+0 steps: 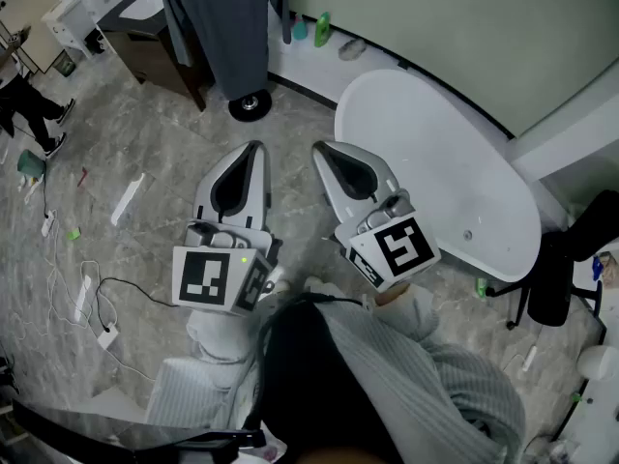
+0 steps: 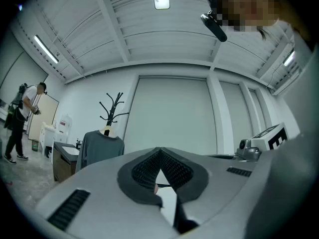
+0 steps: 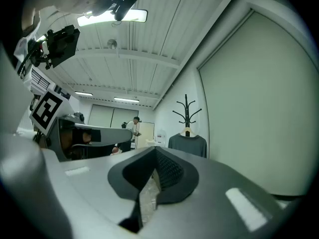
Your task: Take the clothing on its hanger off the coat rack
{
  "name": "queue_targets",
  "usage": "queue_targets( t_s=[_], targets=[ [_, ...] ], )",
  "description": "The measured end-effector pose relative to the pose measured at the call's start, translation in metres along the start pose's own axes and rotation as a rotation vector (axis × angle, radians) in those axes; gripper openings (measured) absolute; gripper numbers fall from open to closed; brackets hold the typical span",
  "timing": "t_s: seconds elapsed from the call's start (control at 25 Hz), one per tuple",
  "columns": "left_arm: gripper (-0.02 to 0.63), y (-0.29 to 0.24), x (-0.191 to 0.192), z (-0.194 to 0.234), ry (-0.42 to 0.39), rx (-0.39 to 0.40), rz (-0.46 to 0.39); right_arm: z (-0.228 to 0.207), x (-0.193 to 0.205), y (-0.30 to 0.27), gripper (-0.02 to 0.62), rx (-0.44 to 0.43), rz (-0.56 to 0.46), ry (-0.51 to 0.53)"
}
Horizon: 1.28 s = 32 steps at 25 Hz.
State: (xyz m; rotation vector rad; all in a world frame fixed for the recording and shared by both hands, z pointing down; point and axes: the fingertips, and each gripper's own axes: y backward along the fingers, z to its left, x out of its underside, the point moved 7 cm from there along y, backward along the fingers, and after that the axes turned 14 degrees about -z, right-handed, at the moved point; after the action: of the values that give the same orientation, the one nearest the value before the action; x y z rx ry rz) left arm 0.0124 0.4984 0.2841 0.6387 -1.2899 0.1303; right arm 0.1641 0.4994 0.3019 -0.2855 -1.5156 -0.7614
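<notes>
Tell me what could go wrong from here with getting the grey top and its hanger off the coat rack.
1. The left gripper and the right gripper are both shut and empty, well short of the grey top. Arriving shut could knock it off its hanger.
2. The coat rack has branching prongs, so a sideways pull could snag the hanger or tip the rack.

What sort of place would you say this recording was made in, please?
Probably an office-like workroom or lab: a marbled floor strewn with cables, a white oval table, and a black coat rack holding a grey garment.
</notes>
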Motion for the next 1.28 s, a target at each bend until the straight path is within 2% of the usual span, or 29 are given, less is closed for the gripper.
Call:
queue_targets(
  t_s=[0.12,0.24,0.52,0.76,0.88,1.0,1.16,1.28],
  targets=[
    [0.004,-0.006,0.0,-0.002,-0.001,0.016,-0.008,-0.005,0.0,-0.003,0.002,-0.008,-0.002,-0.003],
    [0.004,-0.008,0.006,-0.003,-0.02,0.014,0.026,-0.011,0.002,-0.003,0.002,-0.01,0.001,-0.011],
    [0.004,-0.022,0.021,-0.006,-0.053,-0.032,0.036,-0.031,0.017,-0.004,0.002,-0.009,0.008,-0.061],
    [0.005,-0.044,0.041,0.005,-0.038,-0.051,0.065,-0.058,0.034,-0.021,0.003,0.028,0.003,-0.133],
    [0.005,-0.063,0.052,0.033,-0.037,-0.084,0.078,-0.069,0.049,-0.051,0.005,0.0,0.011,-0.178],
    [0.005,-0.09,0.061,0.073,-0.059,-0.068,0.059,-0.078,0.071,-0.096,0.012,-0.025,0.022,-0.175],
    [0.005,-0.149,0.06,0.149,-0.065,-0.086,0.053,-0.099,0.092,-0.188,0.012,-0.07,0.015,-0.149],
    [0.005,-0.196,0.055,0.211,-0.094,-0.057,0.04,-0.115,0.106,-0.263,0.012,-0.078,0.018,-0.118]
  ],
)
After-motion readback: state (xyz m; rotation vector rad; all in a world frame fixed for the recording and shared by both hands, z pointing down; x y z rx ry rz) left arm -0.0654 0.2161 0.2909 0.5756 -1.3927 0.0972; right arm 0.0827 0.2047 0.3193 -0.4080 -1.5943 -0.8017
